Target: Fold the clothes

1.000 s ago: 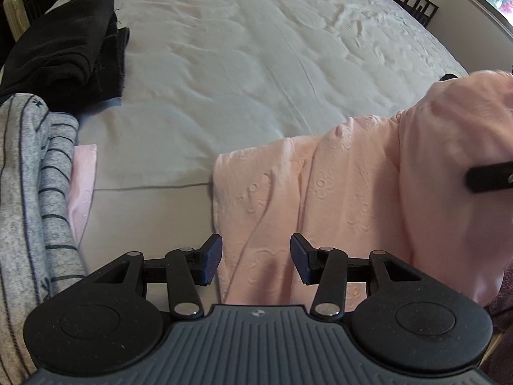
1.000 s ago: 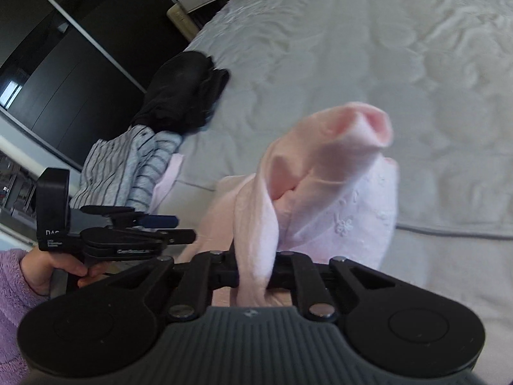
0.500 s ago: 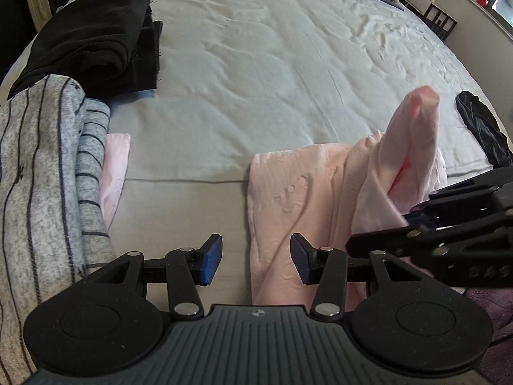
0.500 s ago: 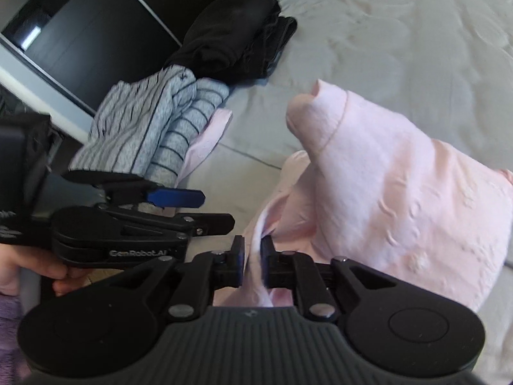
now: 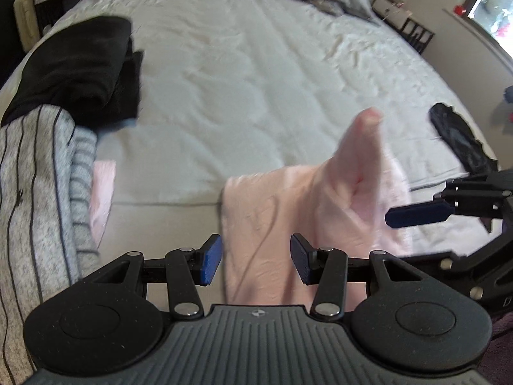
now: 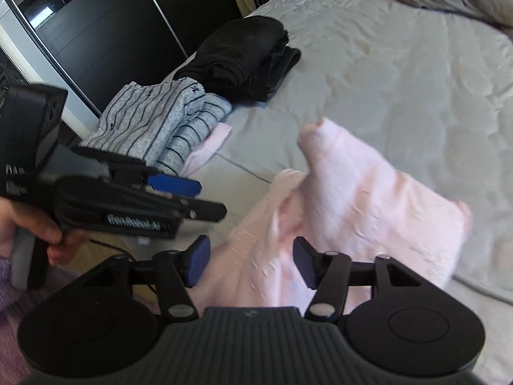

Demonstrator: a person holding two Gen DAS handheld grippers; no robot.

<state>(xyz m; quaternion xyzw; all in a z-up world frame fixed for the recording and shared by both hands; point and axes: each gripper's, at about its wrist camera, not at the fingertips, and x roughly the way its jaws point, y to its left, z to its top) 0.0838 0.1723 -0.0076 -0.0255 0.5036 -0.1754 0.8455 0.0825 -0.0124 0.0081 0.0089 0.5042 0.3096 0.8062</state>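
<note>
Two grippers, left gripper and right gripper, hover with fingers open above the pink garment, lower centre on the bed; its loose raised flap could flop, spoiling the fold.

Black left gripper, blue pads, silver screws
</note>
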